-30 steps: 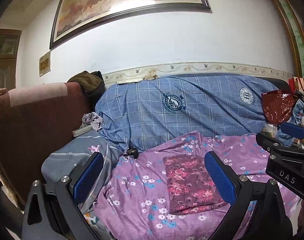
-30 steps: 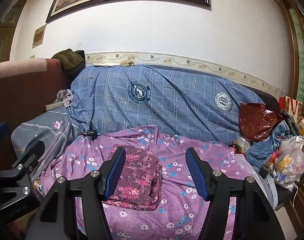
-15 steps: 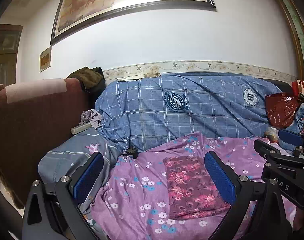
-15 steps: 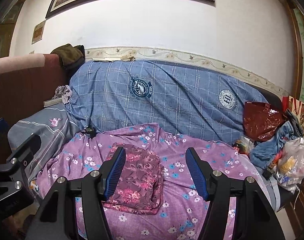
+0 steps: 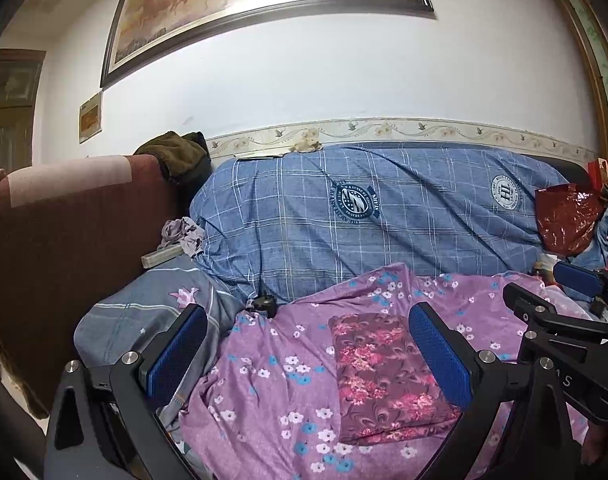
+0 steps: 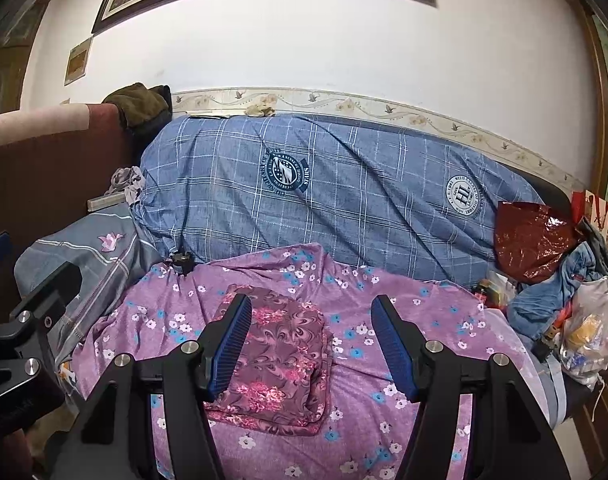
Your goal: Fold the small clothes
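A maroon garment with pink flowers (image 5: 384, 372) lies folded into a flat rectangle on the purple floral sheet (image 5: 280, 364); it also shows in the right wrist view (image 6: 280, 356). My left gripper (image 5: 308, 352) is open and empty, held above and in front of the sheet. My right gripper (image 6: 312, 340) is open and empty, held back from the folded garment, touching nothing. The right gripper's body (image 5: 564, 320) shows at the right edge of the left wrist view.
A blue plaid cover (image 6: 344, 188) drapes the sofa back. A grey pillow (image 6: 88, 252) lies at left by a maroon armrest (image 5: 64, 232). A red bag (image 6: 532, 236), blue clothes and a white plastic bag (image 6: 592, 328) crowd the right end.
Both grippers have drawn back and risen slightly from the sofa; the folded garment lies still and both stay open.
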`<control>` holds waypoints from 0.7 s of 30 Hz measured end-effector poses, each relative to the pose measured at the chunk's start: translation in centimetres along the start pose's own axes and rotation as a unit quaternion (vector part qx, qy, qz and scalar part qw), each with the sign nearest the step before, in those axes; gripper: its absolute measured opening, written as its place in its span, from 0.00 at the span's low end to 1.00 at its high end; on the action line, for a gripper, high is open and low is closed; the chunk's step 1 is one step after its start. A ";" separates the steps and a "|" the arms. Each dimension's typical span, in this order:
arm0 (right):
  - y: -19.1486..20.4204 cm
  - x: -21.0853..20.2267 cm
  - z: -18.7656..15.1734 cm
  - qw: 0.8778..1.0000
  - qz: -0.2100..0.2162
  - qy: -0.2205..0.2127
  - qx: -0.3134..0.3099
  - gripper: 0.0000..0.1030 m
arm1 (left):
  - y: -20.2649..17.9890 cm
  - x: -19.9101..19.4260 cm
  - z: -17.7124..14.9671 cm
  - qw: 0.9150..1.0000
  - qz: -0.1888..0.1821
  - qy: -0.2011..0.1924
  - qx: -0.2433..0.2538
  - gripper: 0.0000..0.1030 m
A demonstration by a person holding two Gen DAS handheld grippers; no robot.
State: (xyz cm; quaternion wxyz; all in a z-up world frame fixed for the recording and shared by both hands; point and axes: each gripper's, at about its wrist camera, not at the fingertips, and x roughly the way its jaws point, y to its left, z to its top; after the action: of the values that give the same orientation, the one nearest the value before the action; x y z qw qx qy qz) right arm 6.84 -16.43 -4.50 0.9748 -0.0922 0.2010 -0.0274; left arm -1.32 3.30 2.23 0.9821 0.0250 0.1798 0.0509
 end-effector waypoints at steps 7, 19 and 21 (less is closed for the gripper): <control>0.3 0.9 0.0 1.000 0.004 0.007 0.002 0.62 | 0.2 0.3 0.1 1.000 0.010 -0.001 -0.006 0.99; 0.6 1.1 -0.1 1.000 0.006 0.010 0.000 0.62 | -0.4 0.5 0.0 1.000 0.007 0.001 -0.009 0.99; 0.6 1.3 -0.1 1.000 0.007 0.011 0.001 0.62 | -0.5 0.5 0.0 1.000 0.004 0.002 -0.010 0.99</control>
State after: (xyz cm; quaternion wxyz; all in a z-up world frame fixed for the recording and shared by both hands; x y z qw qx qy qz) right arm 8.00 -15.97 -5.21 0.9729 -0.0891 0.2124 -0.0214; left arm -0.80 2.82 2.02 0.9816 0.0160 0.1815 0.0570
